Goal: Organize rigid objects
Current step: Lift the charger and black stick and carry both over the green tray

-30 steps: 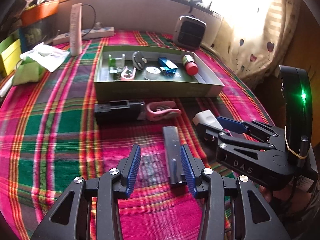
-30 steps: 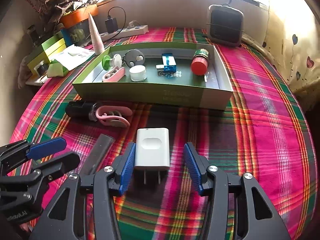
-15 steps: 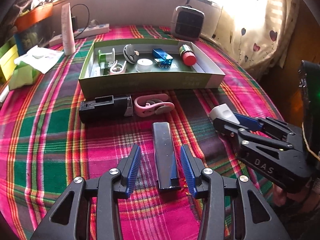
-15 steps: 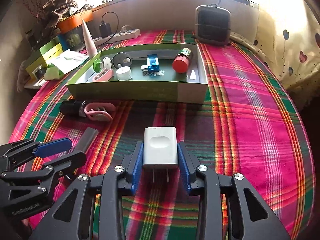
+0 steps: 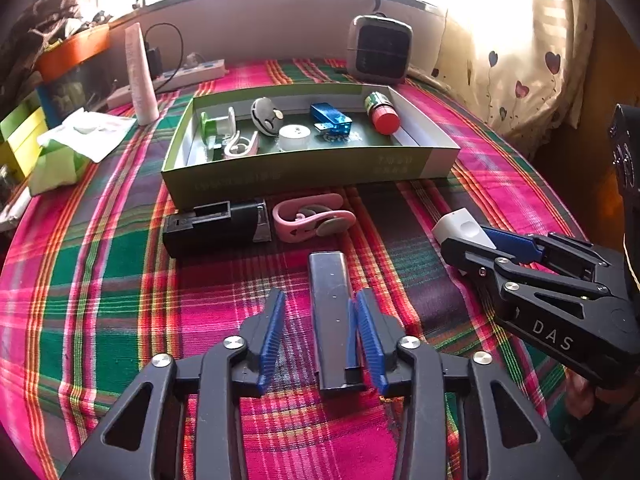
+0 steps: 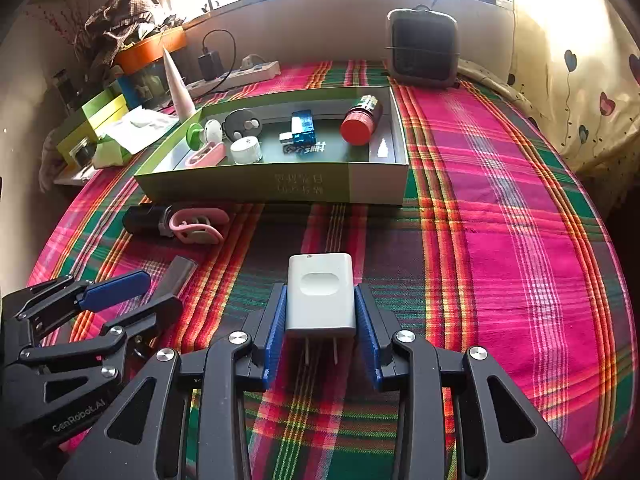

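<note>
A shallow green box (image 6: 276, 188) sits at 12 o'clock on a tabletop covered with a pink and green plaid cloth (image 6: 500, 248). Inside the box, from 9 o'clock to 3 o'clock, lie a green and white hook (image 6: 202, 134), a pink clip (image 6: 206, 156), a round grey gadget (image 6: 242, 122), a white round cap (image 6: 246, 150), a blue card reader (image 6: 303, 126) and a dark bottle with a red lid (image 6: 360, 122) on its side; the right end of the box floor is bare. Just in front of the box's near wall lie a black rectangular case (image 5: 216, 232) and a pink cutter (image 5: 312, 222), touching each other. The right tool (image 6: 320, 328) grips a white charger (image 6: 320, 296) between its blue pads, prongs pointing toward the camera. The left tool (image 5: 318, 336) is open around a dark flat bar (image 5: 332, 316); its right pad touches the bar, its left pad stands apart. At the far edge stand a small heater (image 6: 422, 48), a power strip (image 6: 240, 74) and a white tube (image 6: 178, 84); boxes and tissues crowd 10 o'clock. The cloth is open toward 3 o'clock, up to a heart-print curtain (image 6: 580, 92).
</note>
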`<state>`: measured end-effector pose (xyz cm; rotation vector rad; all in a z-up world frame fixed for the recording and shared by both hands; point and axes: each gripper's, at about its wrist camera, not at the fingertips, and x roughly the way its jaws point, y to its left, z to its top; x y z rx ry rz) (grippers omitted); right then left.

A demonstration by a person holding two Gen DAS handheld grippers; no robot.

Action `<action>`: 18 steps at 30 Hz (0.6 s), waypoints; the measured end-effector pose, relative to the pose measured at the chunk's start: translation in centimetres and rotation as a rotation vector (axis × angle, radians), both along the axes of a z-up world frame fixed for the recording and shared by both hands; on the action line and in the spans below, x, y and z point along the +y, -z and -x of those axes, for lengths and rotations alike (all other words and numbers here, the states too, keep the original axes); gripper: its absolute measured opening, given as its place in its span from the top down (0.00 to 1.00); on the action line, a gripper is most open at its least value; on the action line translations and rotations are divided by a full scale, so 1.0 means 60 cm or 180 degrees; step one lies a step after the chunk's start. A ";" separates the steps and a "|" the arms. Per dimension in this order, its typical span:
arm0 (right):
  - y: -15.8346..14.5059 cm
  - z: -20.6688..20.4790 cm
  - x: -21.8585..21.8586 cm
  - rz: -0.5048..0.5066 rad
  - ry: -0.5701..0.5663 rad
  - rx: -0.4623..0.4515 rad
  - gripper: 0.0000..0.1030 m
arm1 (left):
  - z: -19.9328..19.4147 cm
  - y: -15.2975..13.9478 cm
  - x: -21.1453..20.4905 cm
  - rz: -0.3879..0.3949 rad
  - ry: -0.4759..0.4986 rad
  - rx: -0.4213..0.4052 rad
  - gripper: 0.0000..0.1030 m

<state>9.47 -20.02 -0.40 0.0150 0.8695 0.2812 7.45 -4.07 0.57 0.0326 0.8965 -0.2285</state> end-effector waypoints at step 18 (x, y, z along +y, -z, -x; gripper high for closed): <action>0.000 0.000 0.002 0.0036 0.0000 -0.0005 0.66 | 0.000 -0.002 0.003 0.0053 -0.0008 -0.0017 0.79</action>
